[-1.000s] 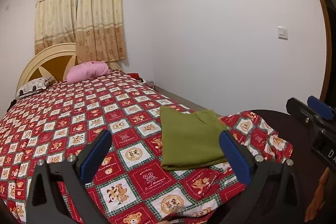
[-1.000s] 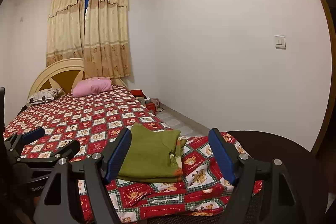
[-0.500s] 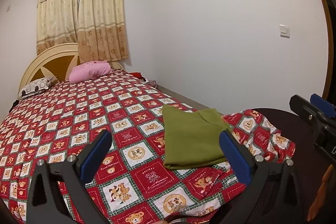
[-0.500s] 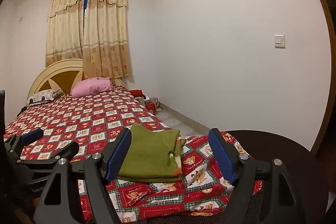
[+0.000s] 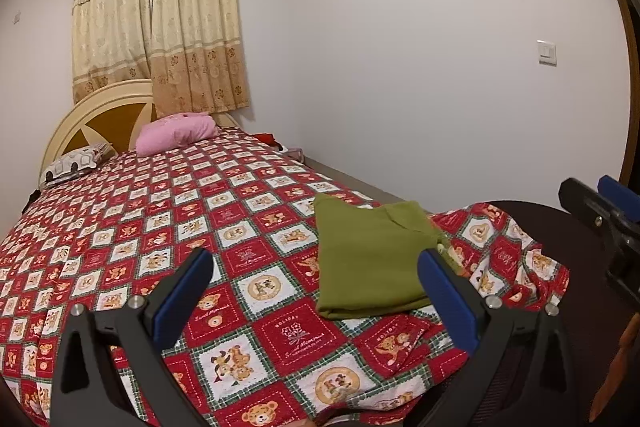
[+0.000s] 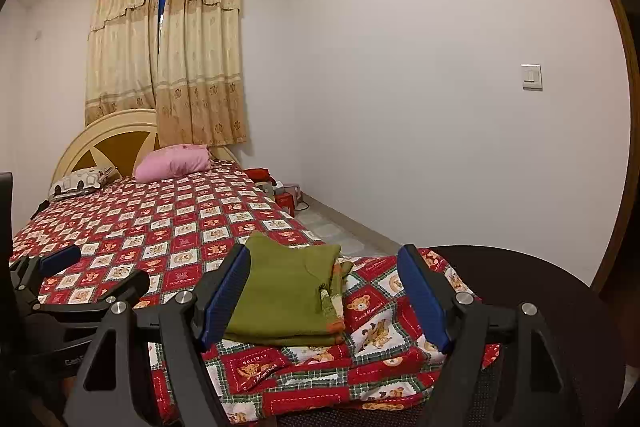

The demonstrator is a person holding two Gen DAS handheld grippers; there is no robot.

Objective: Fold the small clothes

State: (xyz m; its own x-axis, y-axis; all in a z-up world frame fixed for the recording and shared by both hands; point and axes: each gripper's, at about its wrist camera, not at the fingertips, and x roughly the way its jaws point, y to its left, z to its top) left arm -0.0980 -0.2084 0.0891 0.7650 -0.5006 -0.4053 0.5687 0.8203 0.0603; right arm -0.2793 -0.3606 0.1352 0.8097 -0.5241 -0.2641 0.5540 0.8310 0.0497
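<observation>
Two grippers hang above the foot of the bed [image 5: 120,227], and both stand with jaws released, nothing between them. The left gripper [image 5: 316,291] is over the patterned bedspread, with the green garment [image 5: 368,259] a little ahead and to its right. The right gripper [image 6: 324,291] looks almost straight at the same garment [image 6: 288,295], which lies near the foot corner of the bed on the side of the white wall [image 6: 440,67].

The garment looks already folded: it is a flat, thick packet with several layers showing at its near edge, and at its right side a bit of orange and lighter cloth comes out. I judge the folding of this piece to be done or nearly done. No other loose clothes are seen on the bed, so I cannot tell what is left.

The packet lies close to the bed's foot edge, where the bedspread is wrinkled and hangs down. Toward the pink pillow [image 5: 176,131] and the headboard there is much free, flat bedspread for moving. To the right is a dark round surface [image 6: 540,299], near the right gripper.
</observation>
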